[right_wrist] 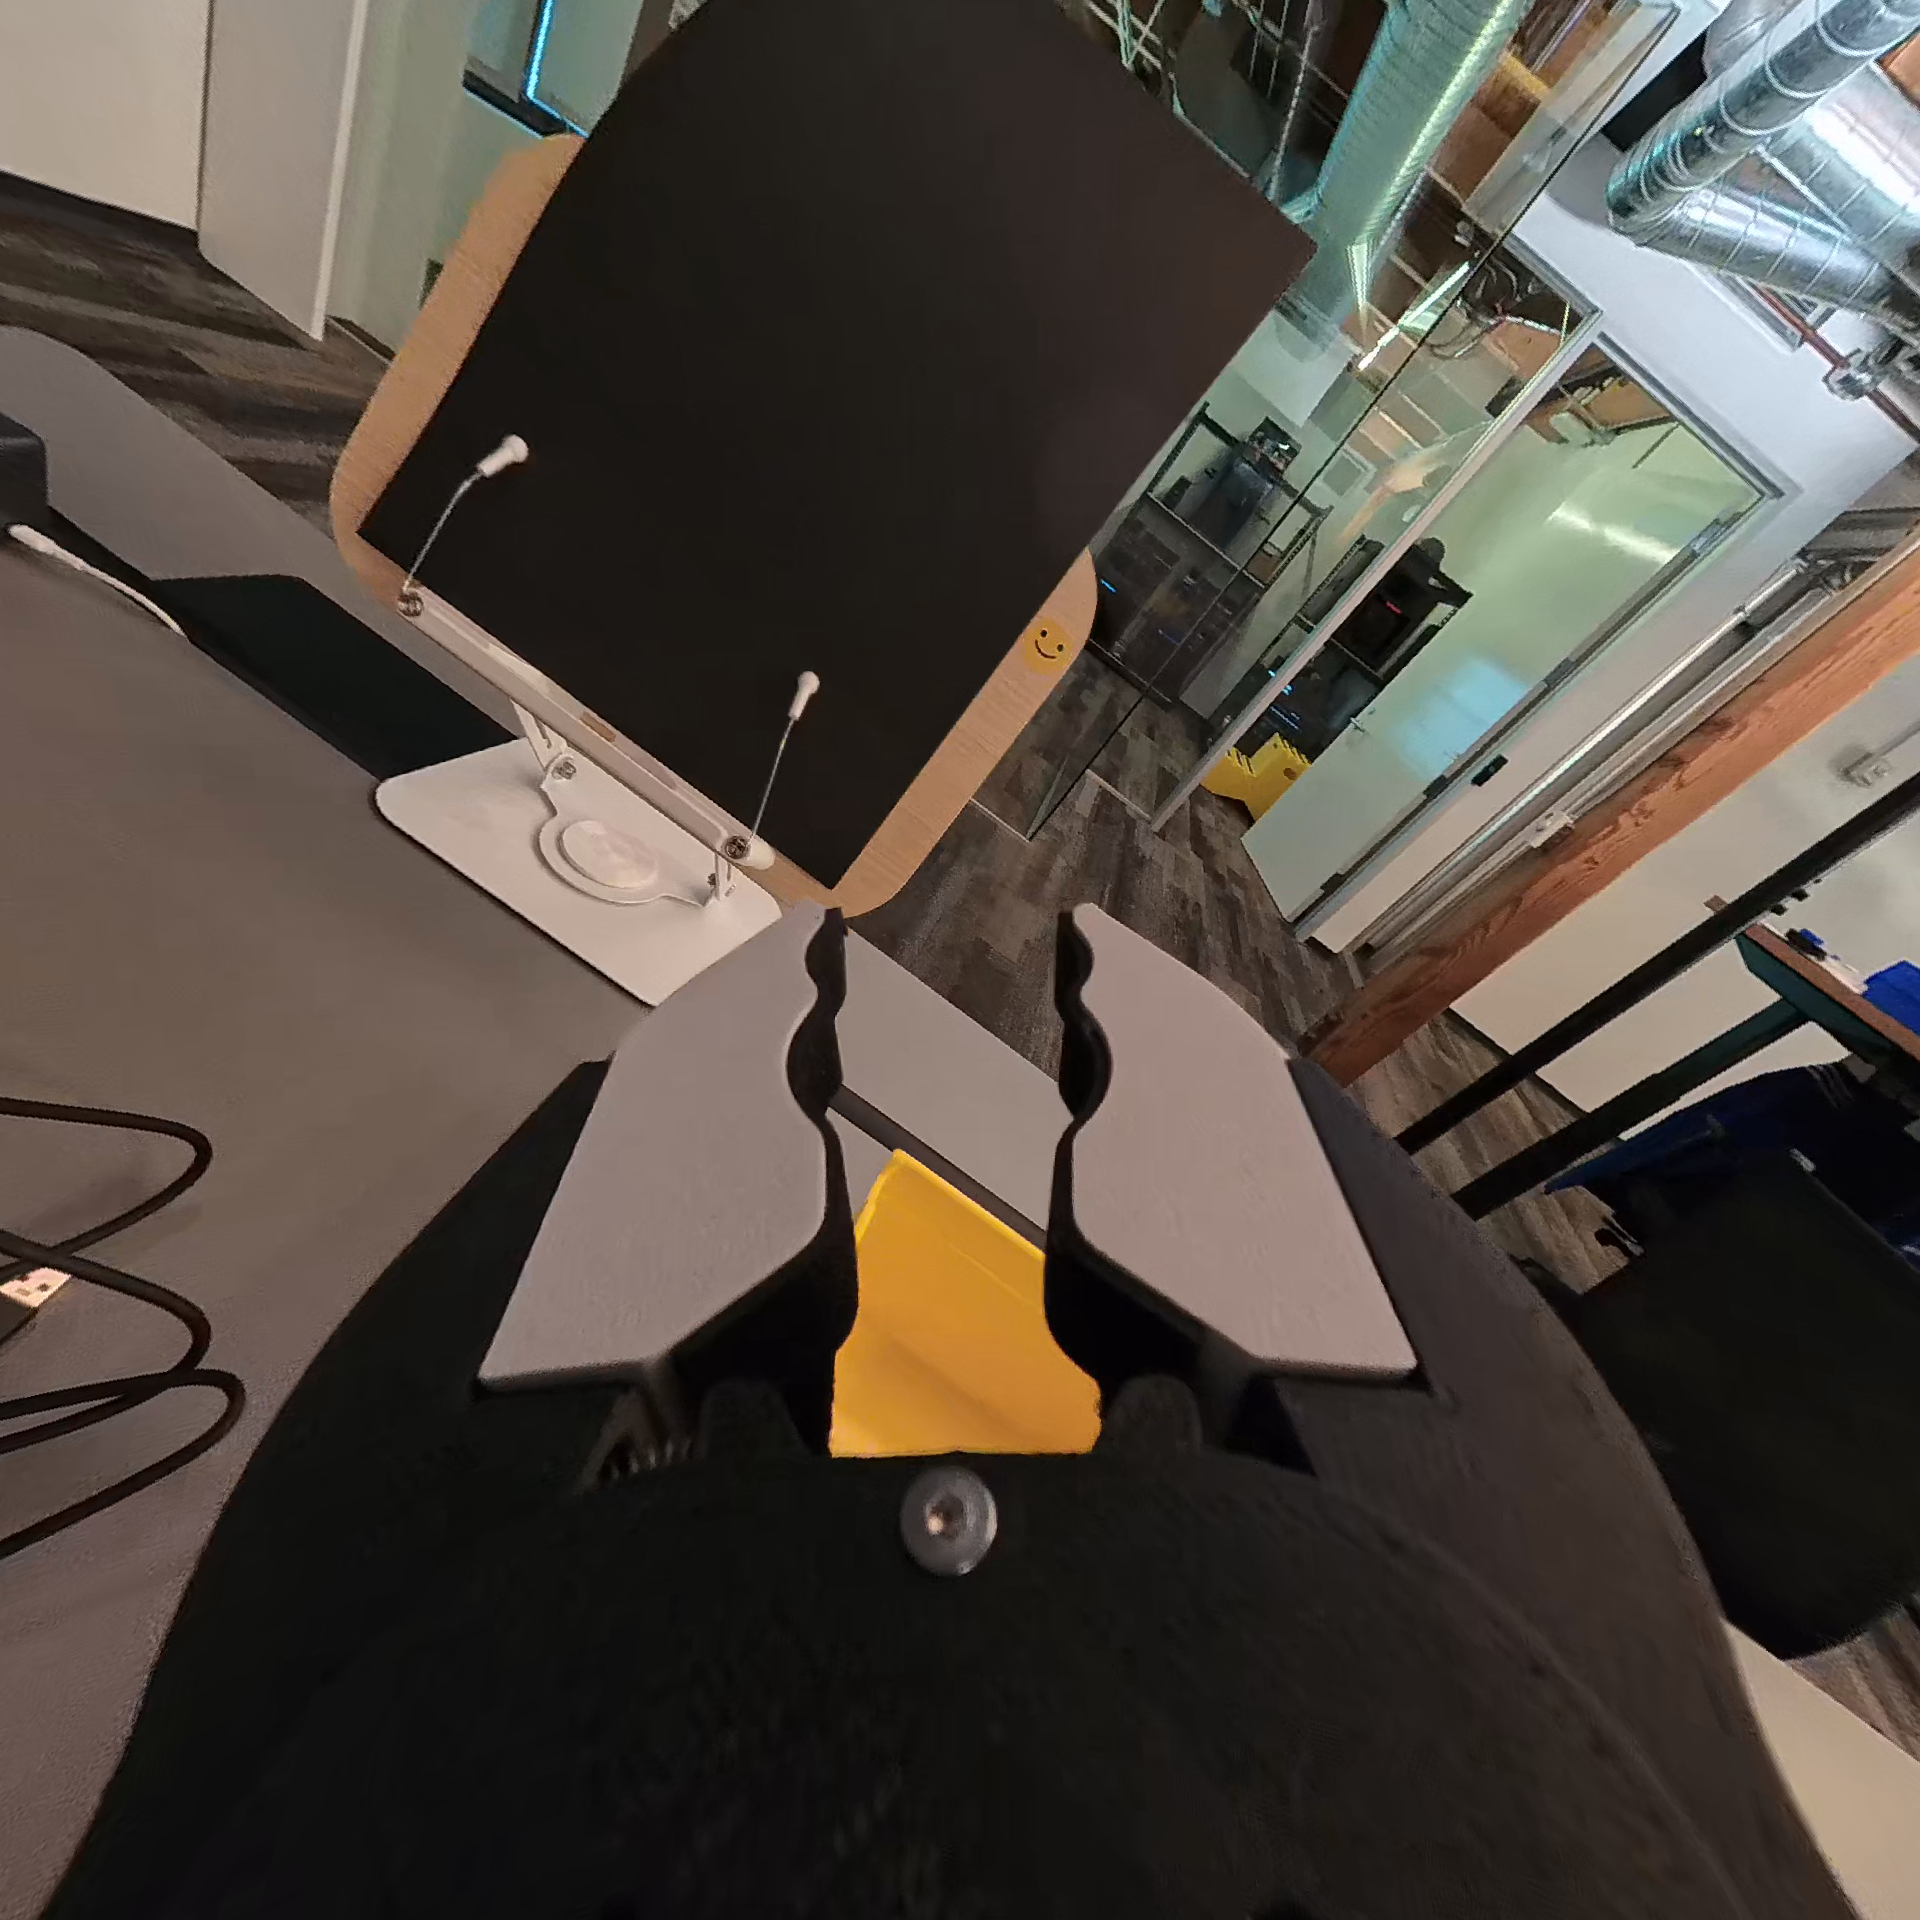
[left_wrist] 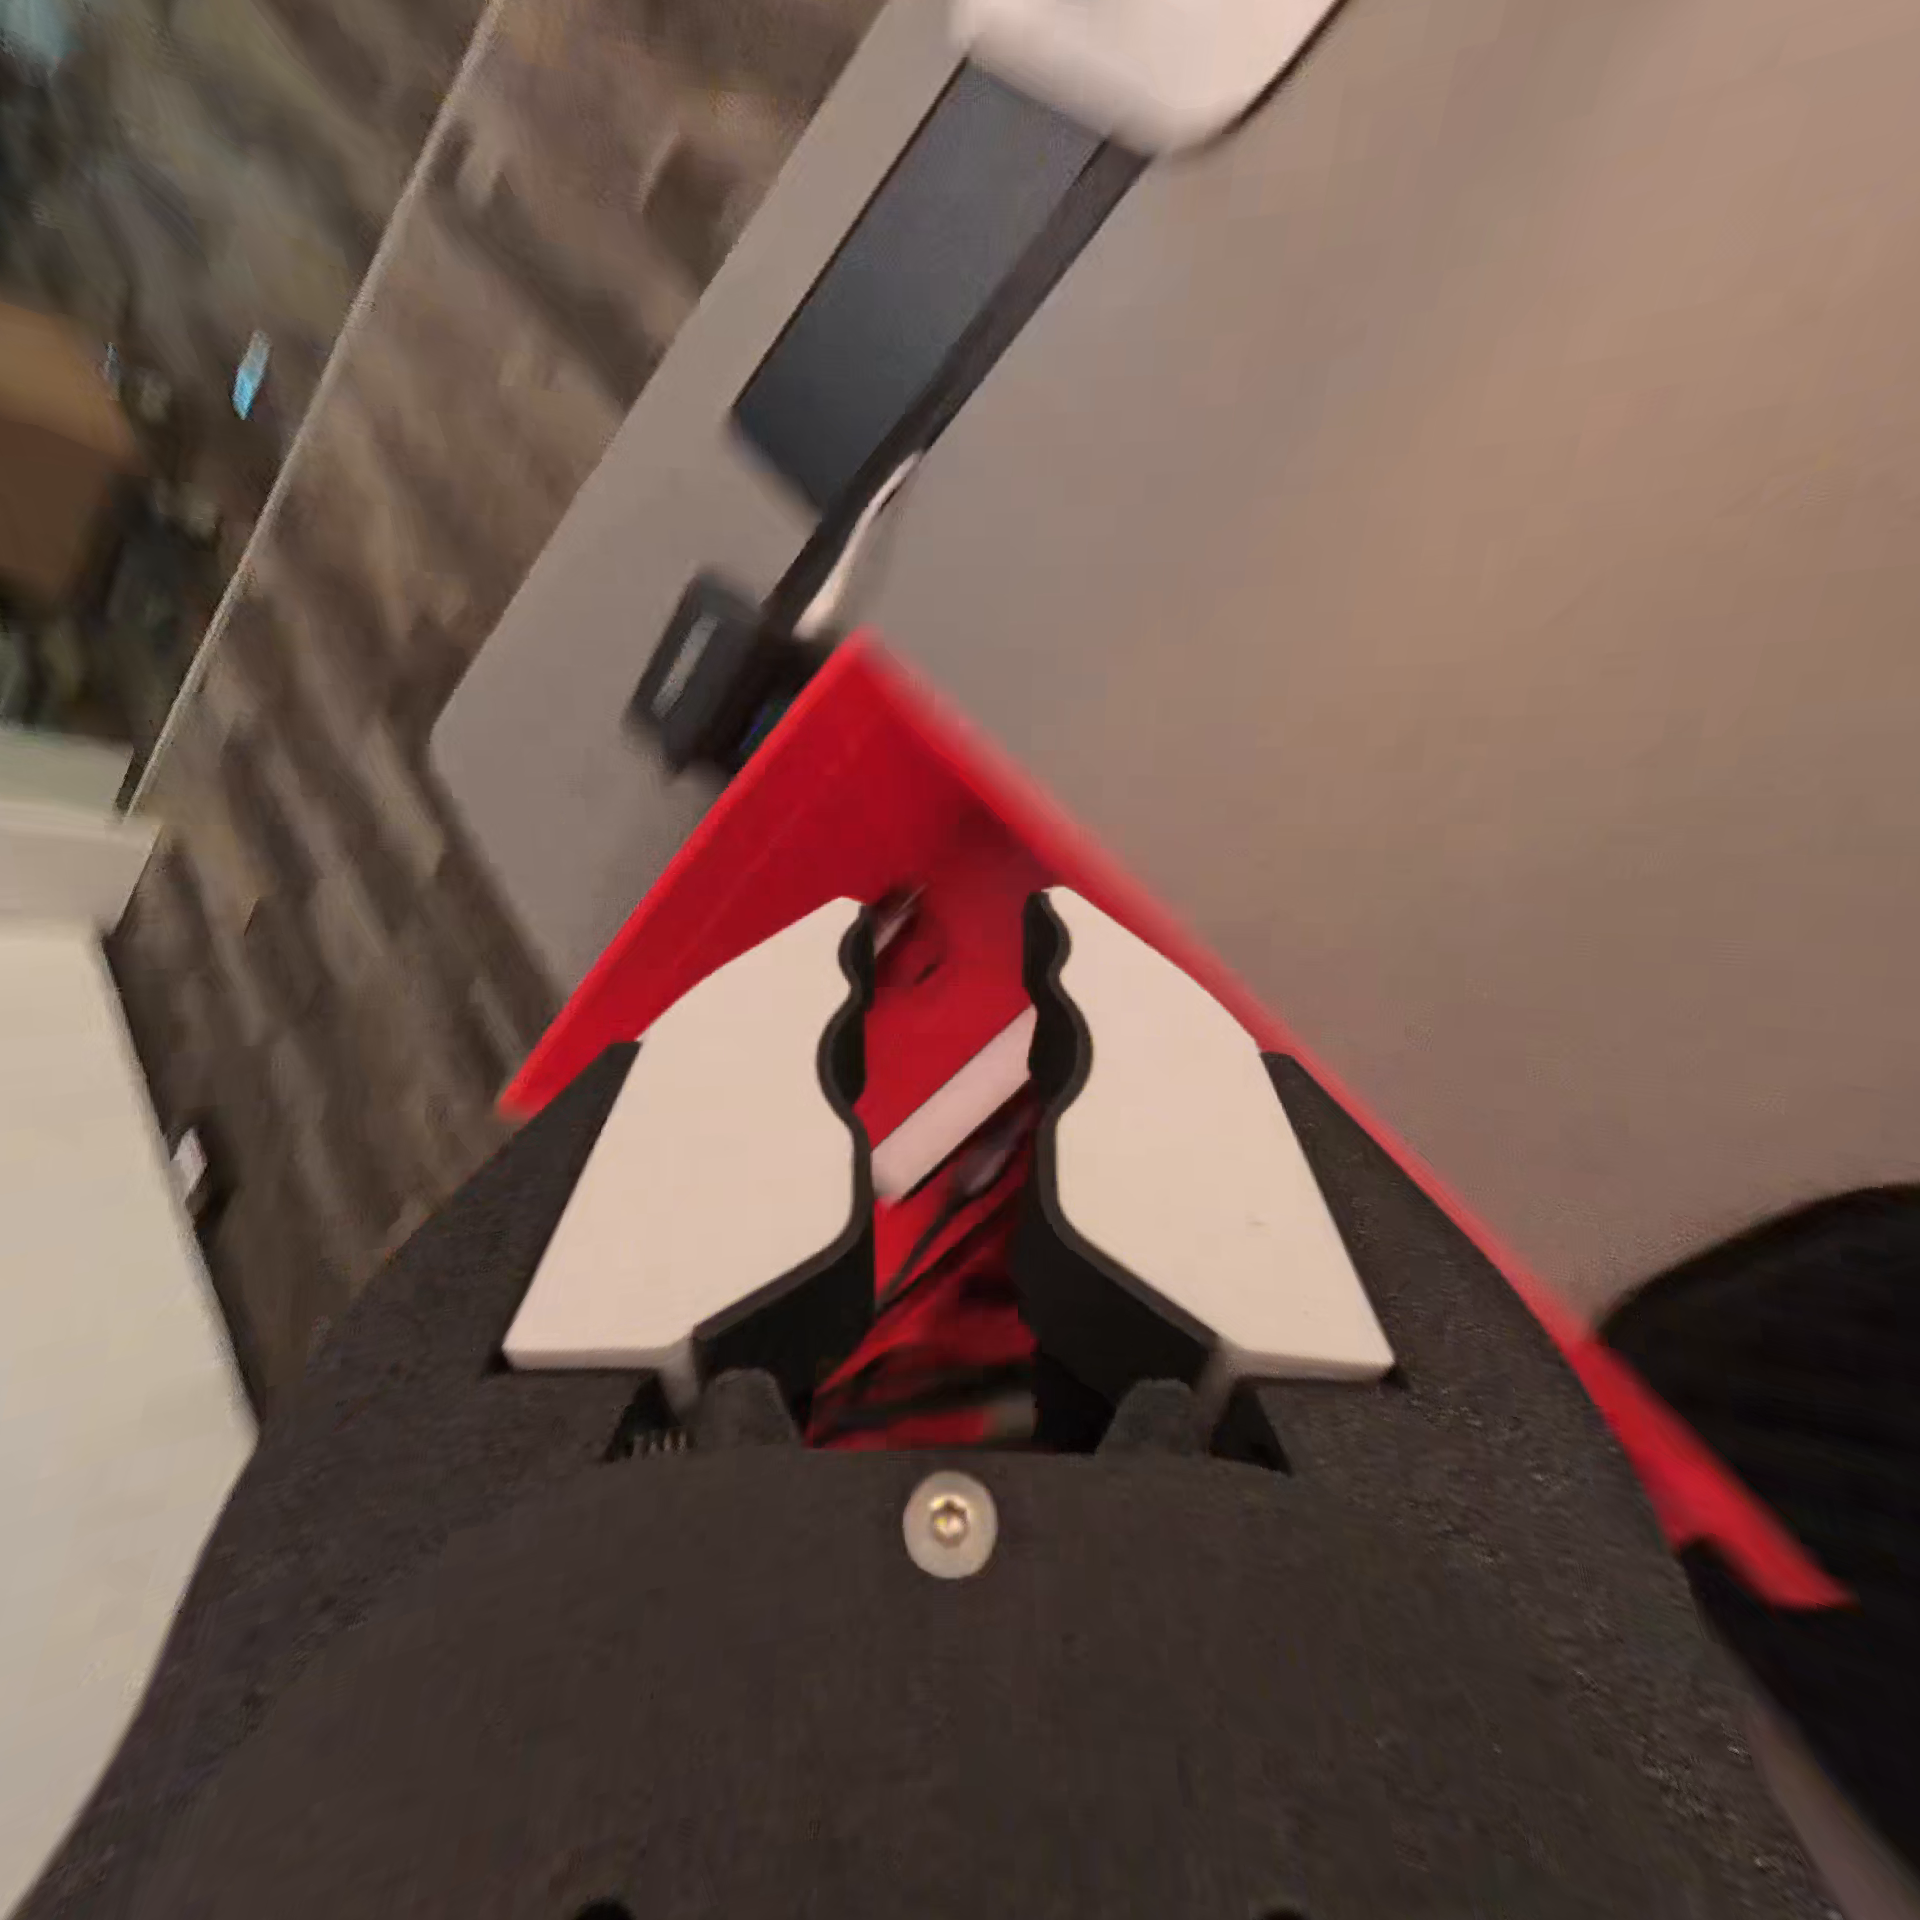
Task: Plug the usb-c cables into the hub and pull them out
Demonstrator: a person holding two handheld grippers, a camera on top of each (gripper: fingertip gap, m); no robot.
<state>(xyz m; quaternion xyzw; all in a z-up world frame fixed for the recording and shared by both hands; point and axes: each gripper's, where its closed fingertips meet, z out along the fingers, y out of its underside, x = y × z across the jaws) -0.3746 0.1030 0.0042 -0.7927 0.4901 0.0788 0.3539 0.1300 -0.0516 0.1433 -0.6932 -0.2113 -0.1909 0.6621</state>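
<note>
A: Left wrist view, blurred: the left hand-held gripper [left_wrist: 951, 904] has its fingers slightly apart, empty, above a red bin [left_wrist: 831, 810]; a small dark plug-like item [left_wrist: 691, 670] lies on the grey desk [left_wrist: 1455, 520] at centre.

B: Right wrist view: the right hand-held gripper [right_wrist: 951, 920] is parted, empty, over a yellow bin [right_wrist: 956, 1320]. Black cables [right_wrist: 114, 1278] loop at left edge; I cannot spot the hub.

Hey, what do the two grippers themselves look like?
The left gripper and right gripper match: rough black bodies, a silver screw in the middle, and two flat light-grey fingers with wavy black inner edges. No cables or markings show on them.
</note>
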